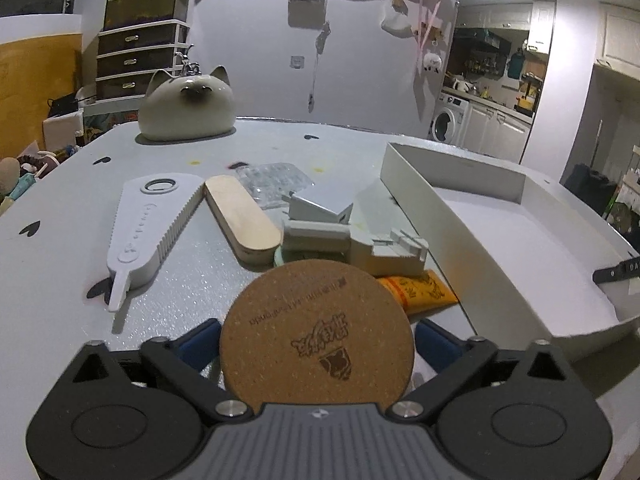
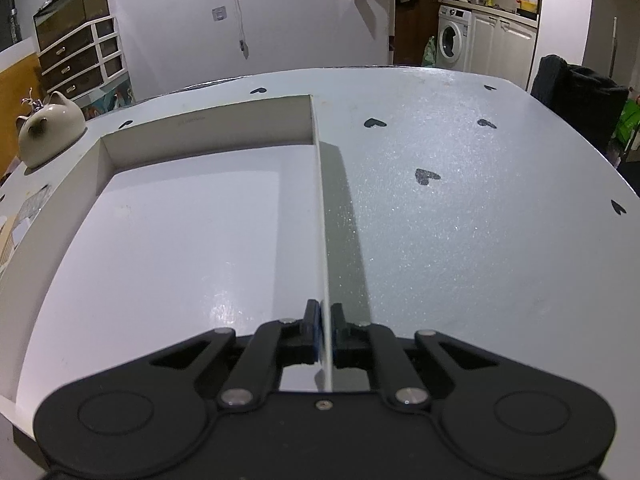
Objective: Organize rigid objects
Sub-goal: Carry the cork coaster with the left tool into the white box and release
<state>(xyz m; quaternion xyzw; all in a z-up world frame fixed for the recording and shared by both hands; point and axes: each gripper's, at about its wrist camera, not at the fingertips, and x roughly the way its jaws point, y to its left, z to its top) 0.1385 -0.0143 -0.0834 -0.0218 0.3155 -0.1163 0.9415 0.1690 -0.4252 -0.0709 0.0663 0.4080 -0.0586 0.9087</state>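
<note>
- Cork coaster (image 1: 316, 334), a round, thin, stiff disc with a branded print, sits between the blue pads of the left gripper (image 1: 316, 344); its jaws stand wide and clamp it by opposite edges, near the front of the table (image 1: 60, 208).
- It looks light and slightly grippy, unlikely to slip, though an edge could crumble under hard pressure.
- White shallow box (image 2: 192, 216) lies to the right of the clutter and holds nothing yet.
- Right gripper (image 2: 326, 320) has its jaws together on the box's thin right wall, near the front corner; that wall probably flexes, so it only steadies the box.
- White comb-like tool (image 1: 154, 224), wooden block (image 1: 242, 216) and orange tube (image 1: 420, 292) wait left of the box.
</note>
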